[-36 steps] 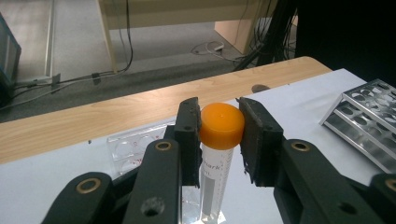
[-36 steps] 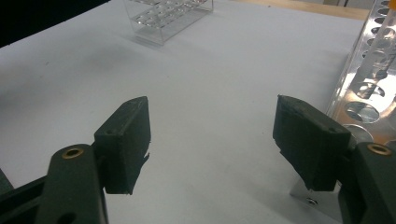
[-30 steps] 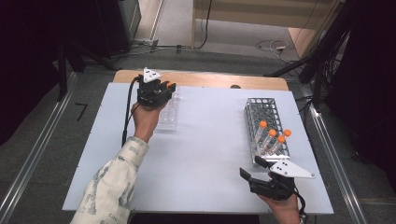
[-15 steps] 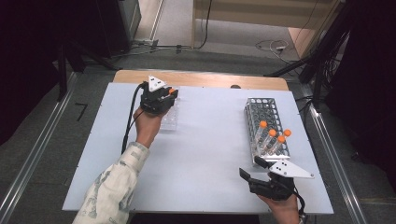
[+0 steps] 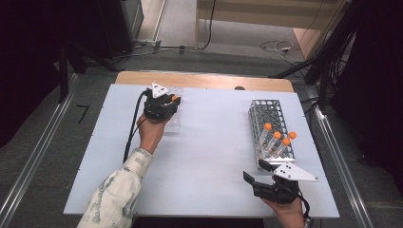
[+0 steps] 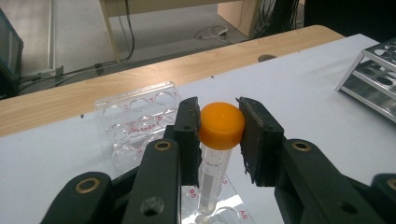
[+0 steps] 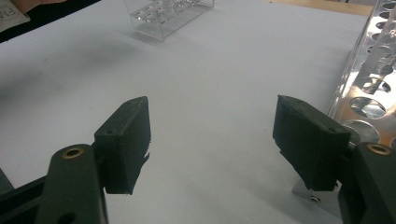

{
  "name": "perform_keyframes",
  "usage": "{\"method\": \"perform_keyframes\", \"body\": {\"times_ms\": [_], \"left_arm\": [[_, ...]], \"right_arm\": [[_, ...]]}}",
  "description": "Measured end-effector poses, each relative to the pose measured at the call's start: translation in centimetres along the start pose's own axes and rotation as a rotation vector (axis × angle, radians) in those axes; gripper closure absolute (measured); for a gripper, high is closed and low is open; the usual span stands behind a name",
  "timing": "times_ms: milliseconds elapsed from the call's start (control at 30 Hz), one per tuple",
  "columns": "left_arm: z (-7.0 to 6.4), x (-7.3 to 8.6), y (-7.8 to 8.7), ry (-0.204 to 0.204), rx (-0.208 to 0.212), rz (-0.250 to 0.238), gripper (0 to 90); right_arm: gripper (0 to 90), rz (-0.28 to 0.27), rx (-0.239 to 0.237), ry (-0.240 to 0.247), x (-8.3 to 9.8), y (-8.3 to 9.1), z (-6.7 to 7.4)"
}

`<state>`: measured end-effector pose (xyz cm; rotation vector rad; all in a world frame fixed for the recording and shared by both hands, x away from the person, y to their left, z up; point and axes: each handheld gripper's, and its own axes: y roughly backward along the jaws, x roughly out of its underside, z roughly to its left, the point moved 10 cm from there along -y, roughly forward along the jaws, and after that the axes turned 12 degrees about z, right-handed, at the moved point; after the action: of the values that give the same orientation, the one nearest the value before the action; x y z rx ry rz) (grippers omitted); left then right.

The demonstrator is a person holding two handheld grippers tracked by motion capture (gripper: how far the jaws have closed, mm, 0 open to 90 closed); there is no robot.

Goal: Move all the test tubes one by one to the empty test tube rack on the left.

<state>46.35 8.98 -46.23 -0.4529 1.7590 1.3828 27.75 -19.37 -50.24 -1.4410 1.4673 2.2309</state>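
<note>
My left gripper (image 6: 219,130) is shut on the orange cap of a clear tube (image 6: 221,125). The tube hangs upright with its tip at a hole of the clear plastic rack (image 6: 135,116). From above, the left gripper (image 5: 167,105) sits over that clear rack (image 5: 172,124) at the table's far left, the orange cap (image 5: 175,98) showing at its tip. My right gripper (image 7: 212,140) stands open over bare white table, nothing between its pads. It rests near the front edge (image 5: 259,176), just in front of the metal rack (image 5: 271,126), which holds several orange-capped tubes (image 5: 278,137).
The white table top (image 5: 214,142) has a wooden strip (image 5: 204,80) along its far edge. The metal rack (image 7: 373,79) lies close to the right jaw in the right gripper view. Metal rails run along both sides of the table.
The left gripper has come down and slightly toward the person with the tube, now low over the clear rack. The right gripper has stayed where it was.
</note>
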Motion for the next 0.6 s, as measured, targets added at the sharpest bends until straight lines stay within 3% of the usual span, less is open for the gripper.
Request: {"method": "perform_keyframes", "body": {"times_ms": [333, 600], "left_arm": [[-0.12, 0.62, -0.51, 0.01, 0.016, 0.015, 67.9], [-0.07, 0.56, -0.34, 0.028, 0.029, 0.014, 61.3]], "right_arm": [[26.2, 0.001, -0.001, 0.002, 0.04, -0.1, 0.05], [26.1, 0.004, -0.002, 0.004, 0.09, -0.17, 0.12]]}}
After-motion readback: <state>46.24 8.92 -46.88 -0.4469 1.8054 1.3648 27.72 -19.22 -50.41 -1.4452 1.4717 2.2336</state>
